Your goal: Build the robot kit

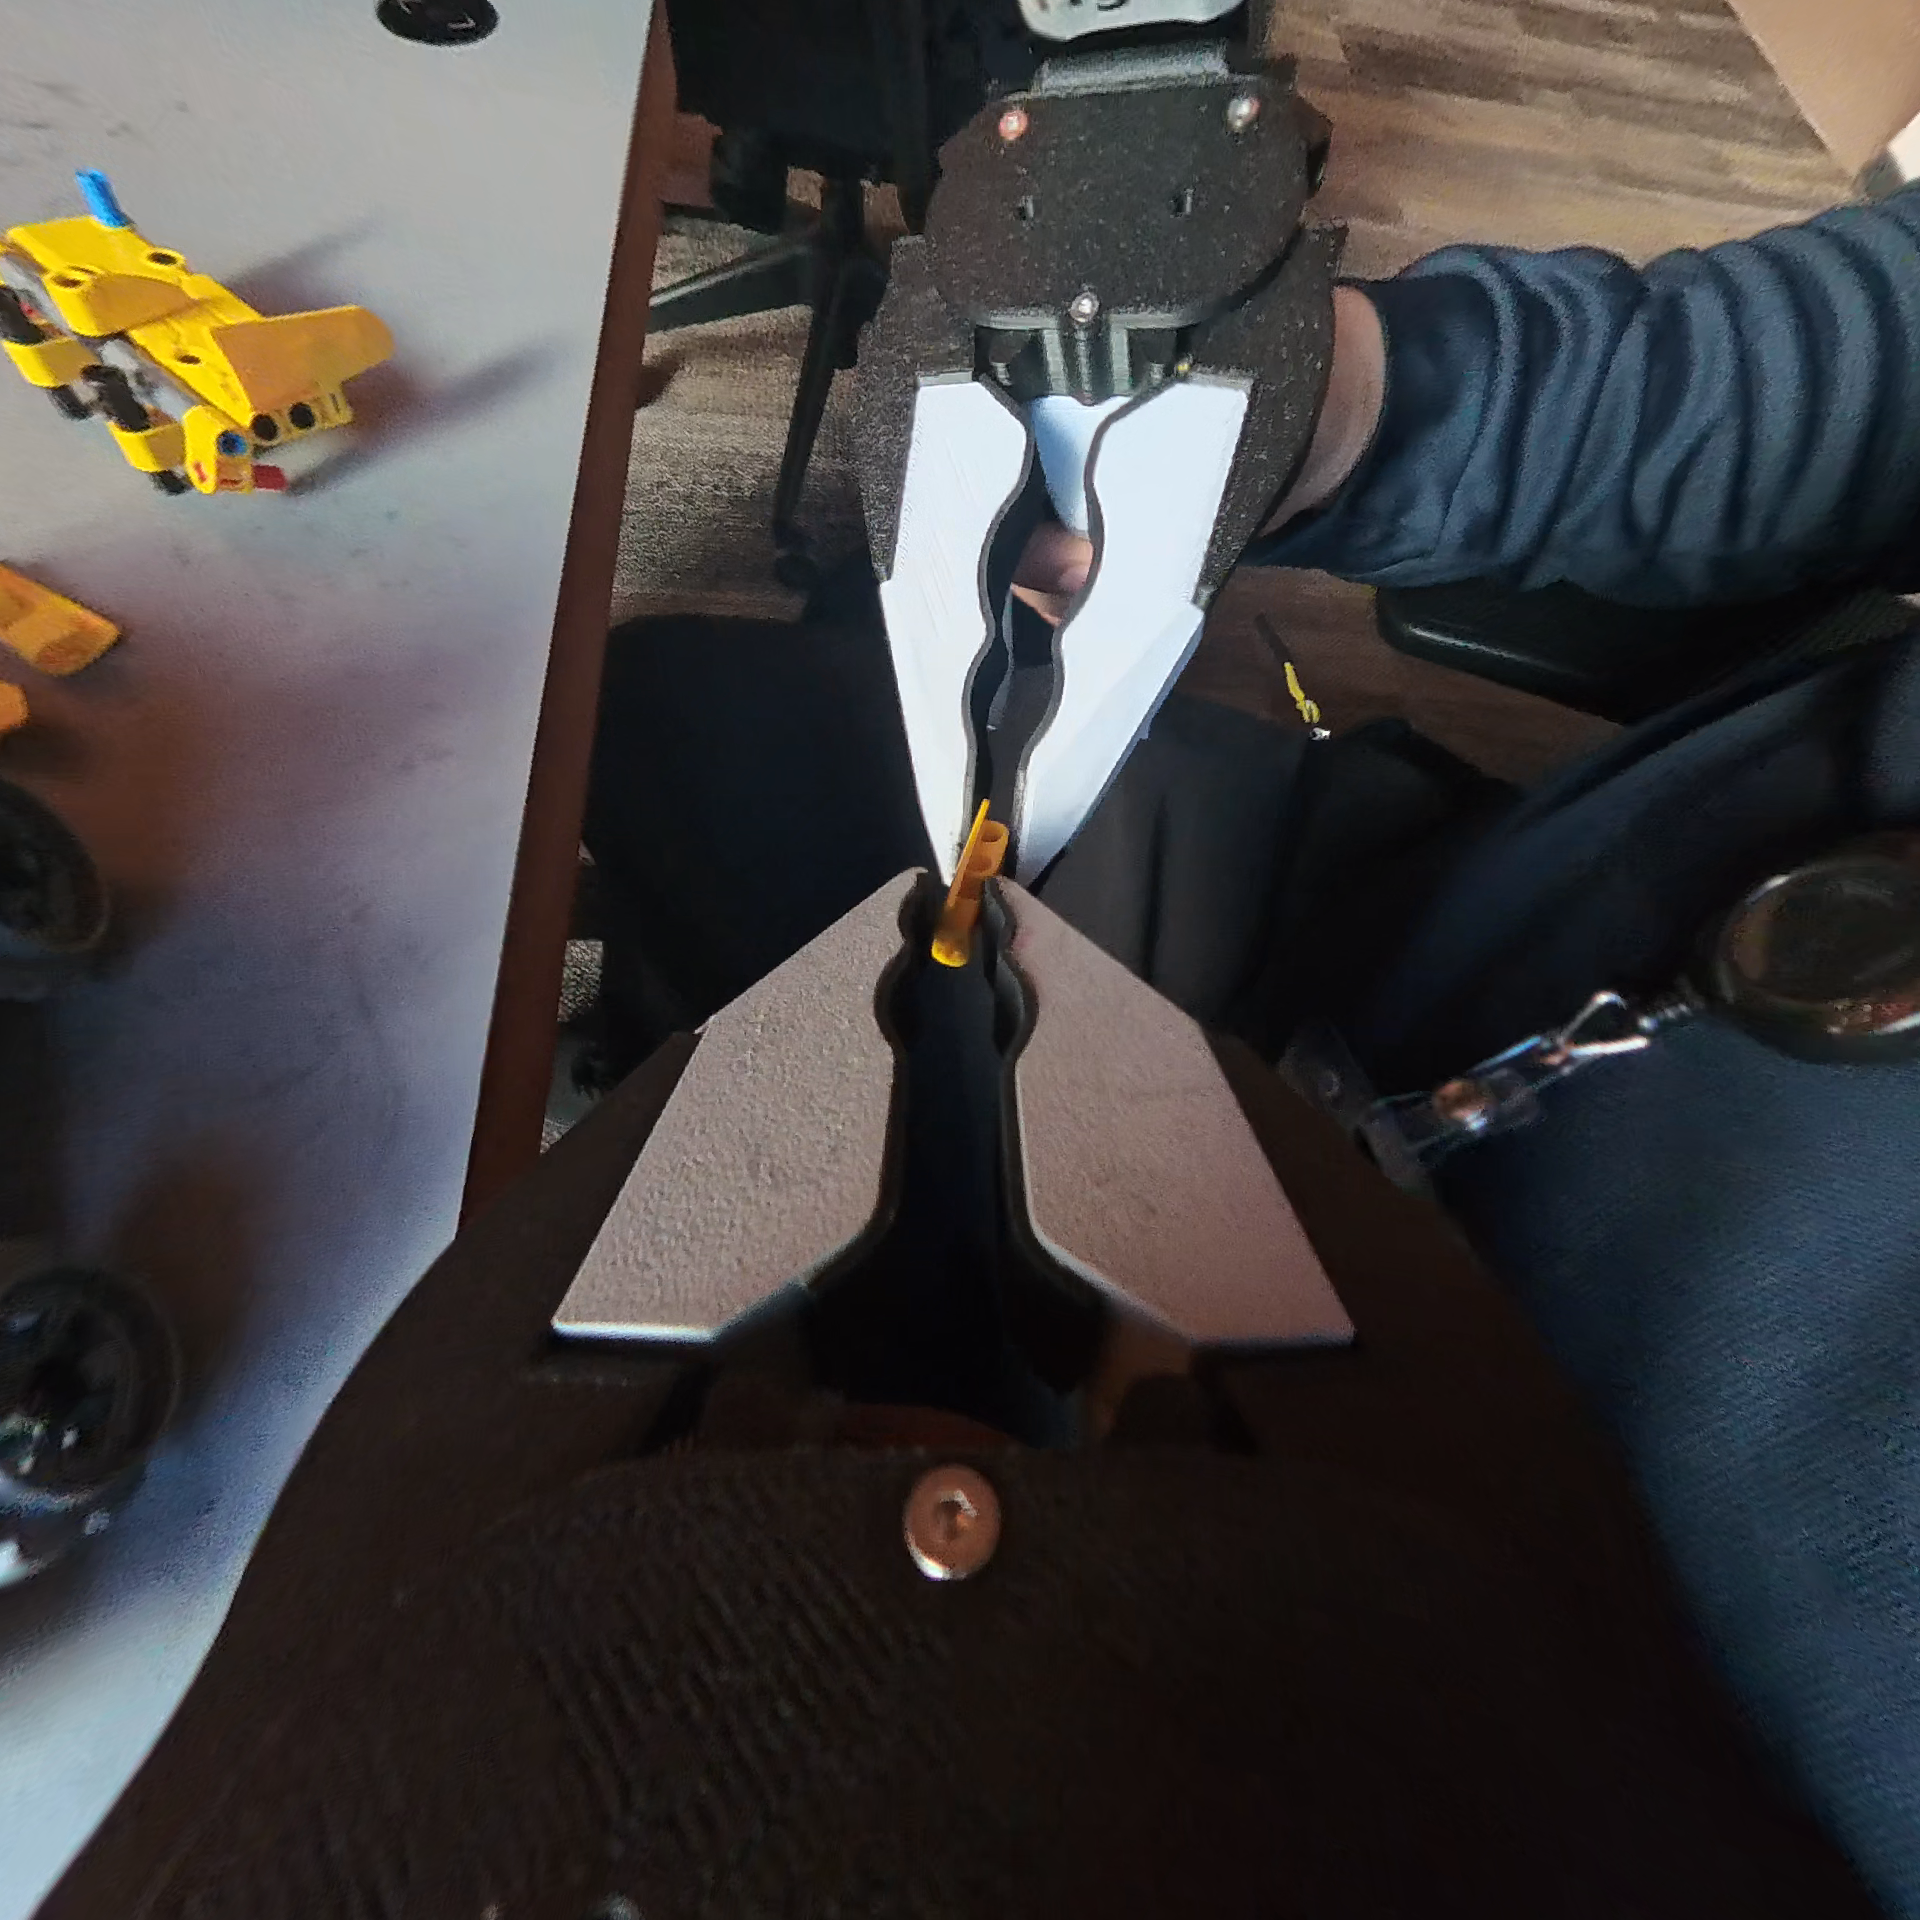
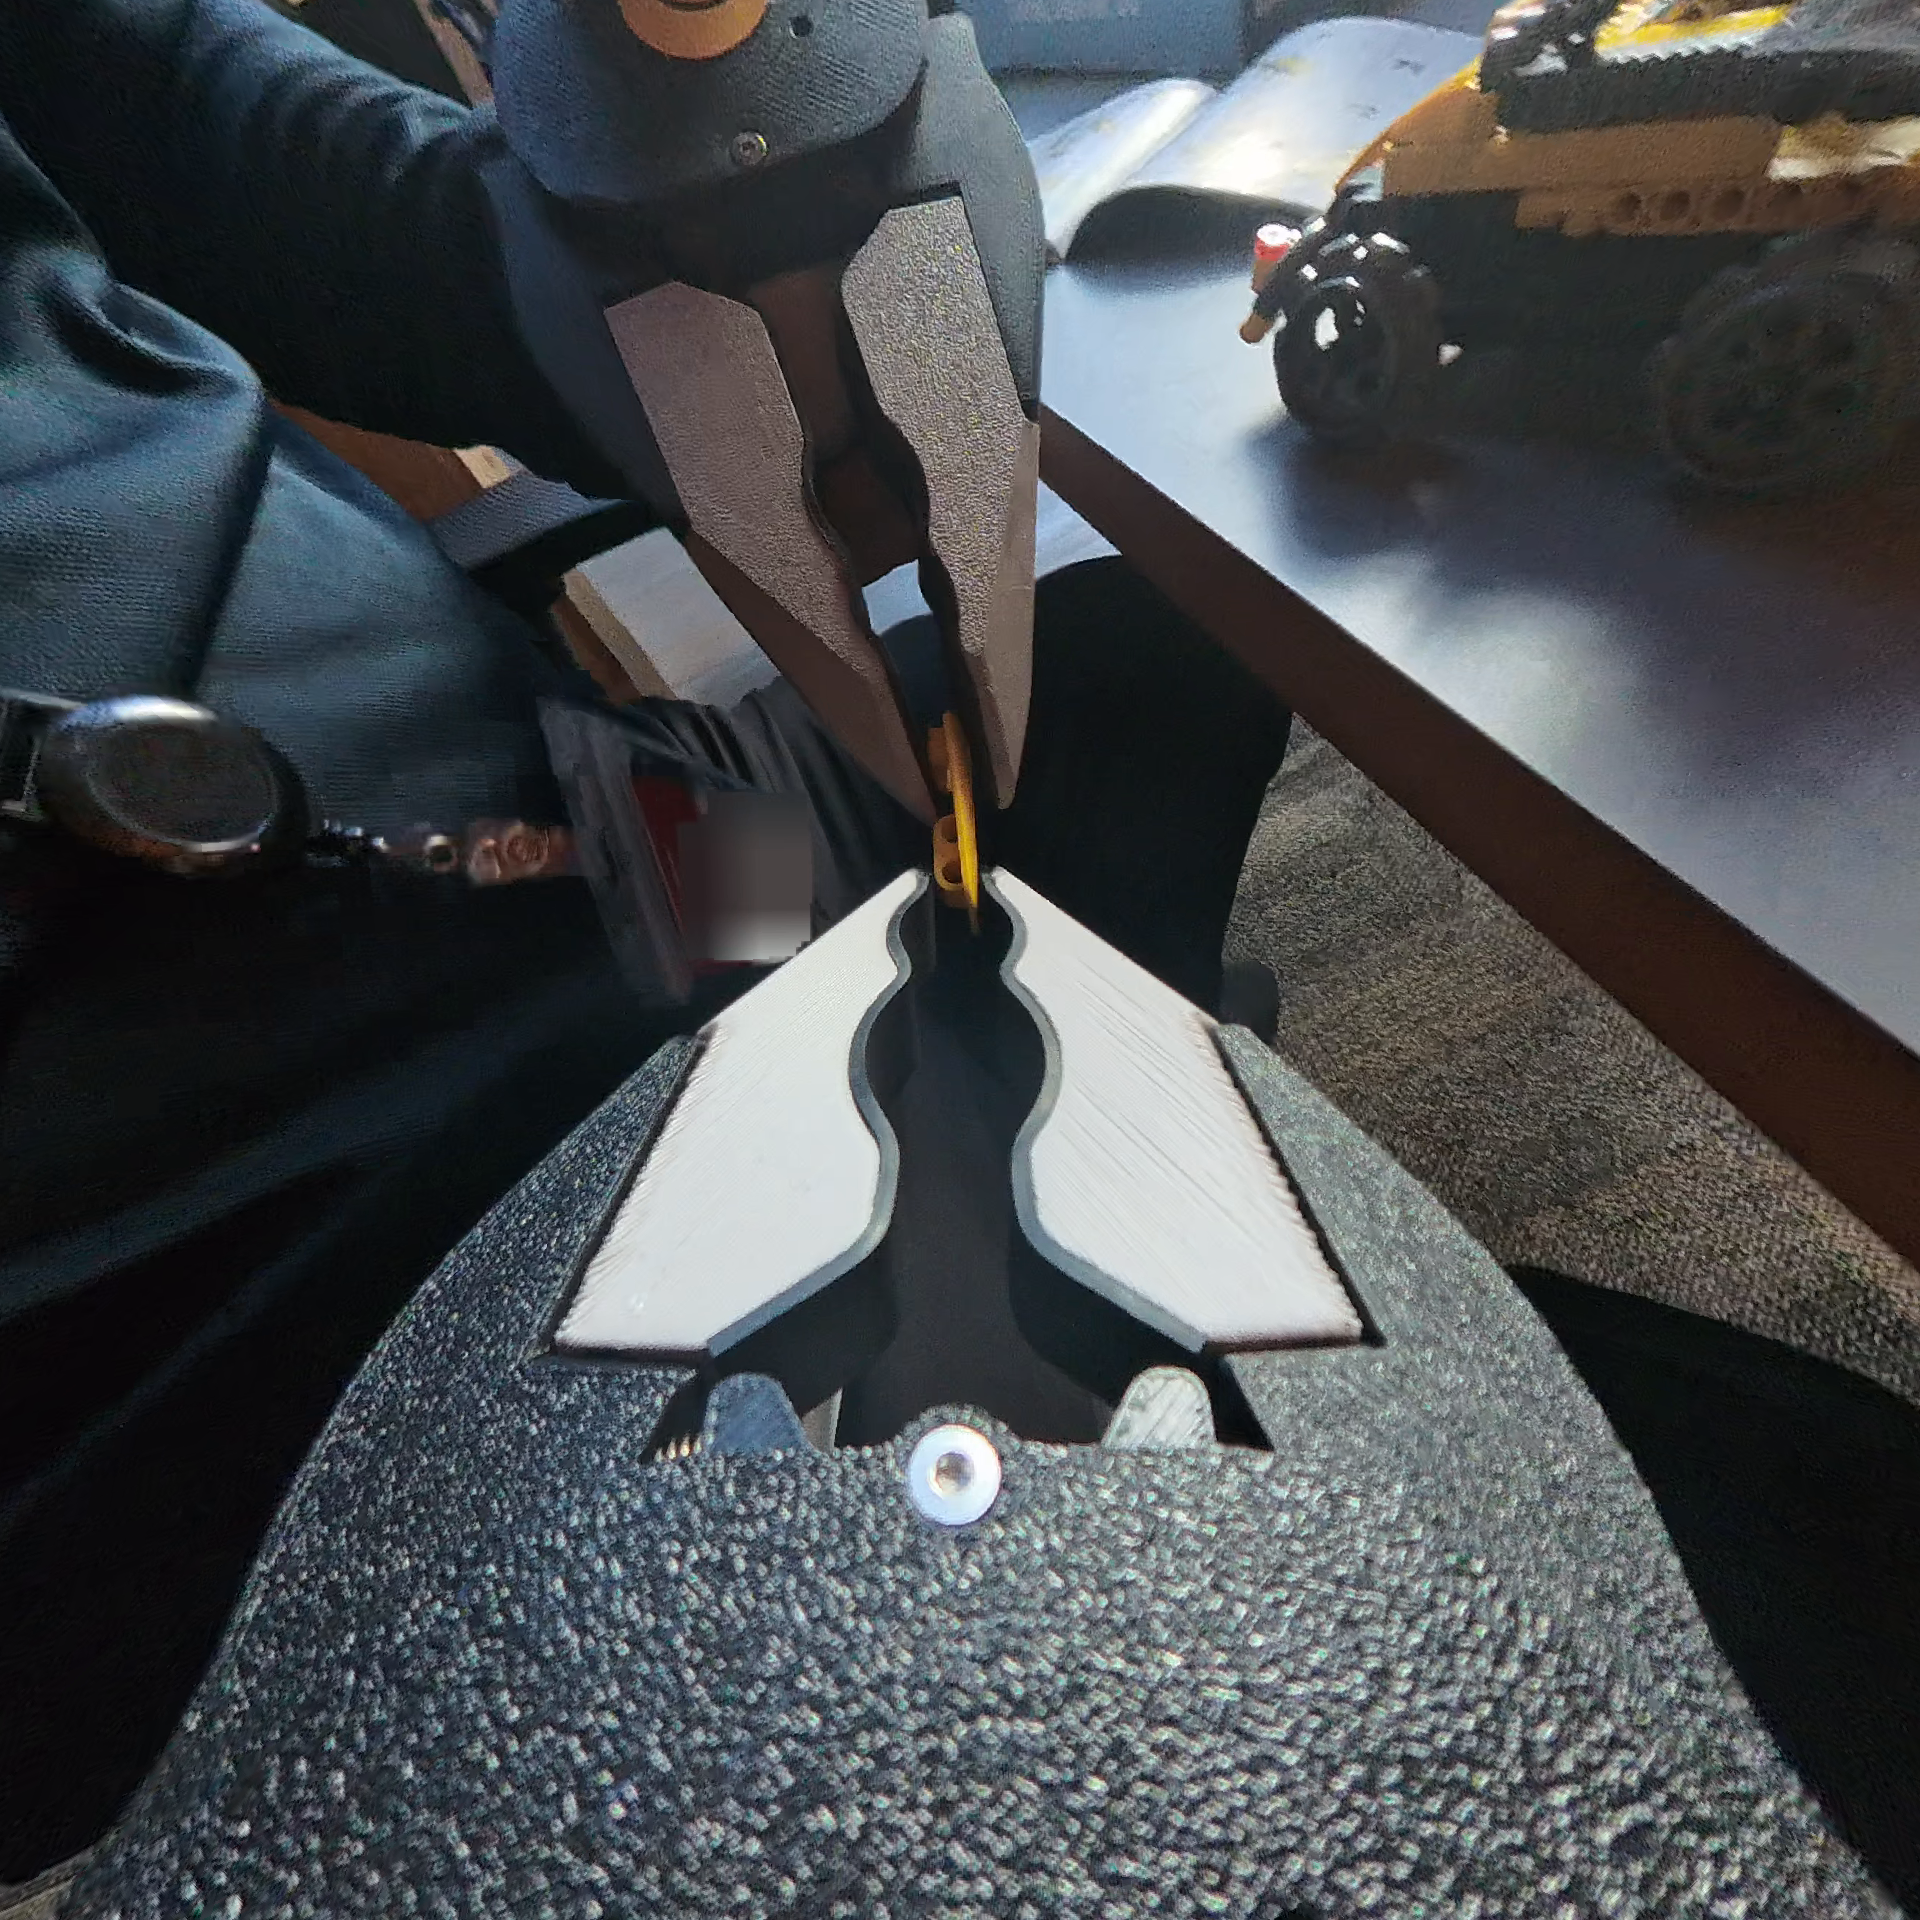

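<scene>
A small yellow plastic building piece (image 1: 966, 894) is held in the air off the table's edge, between two grippers that meet tip to tip. My left gripper (image 1: 961, 914), with grey fingers, is shut on its near end. My right gripper (image 1: 989, 847), with white fingers, faces it from the far side. In the right wrist view the yellow piece (image 2: 958, 831) runs from between the left gripper's tips (image 2: 966, 800) down into my right gripper's tips (image 2: 956, 888), which are closed in on its other end.
A grey table (image 1: 312, 727) with a brown edge lies to the left and carries a yellow brick-built model (image 1: 177, 332), loose yellow parts (image 1: 52, 623) and black wheels (image 1: 42, 883). The right wrist view shows a yellow and black toy vehicle (image 2: 1610, 208) and an open booklet (image 2: 1195, 135). A person's dark sleeve (image 1: 1610, 416) and lap are close by. My two grippers' fingertips are within a few centimetres of each other.
</scene>
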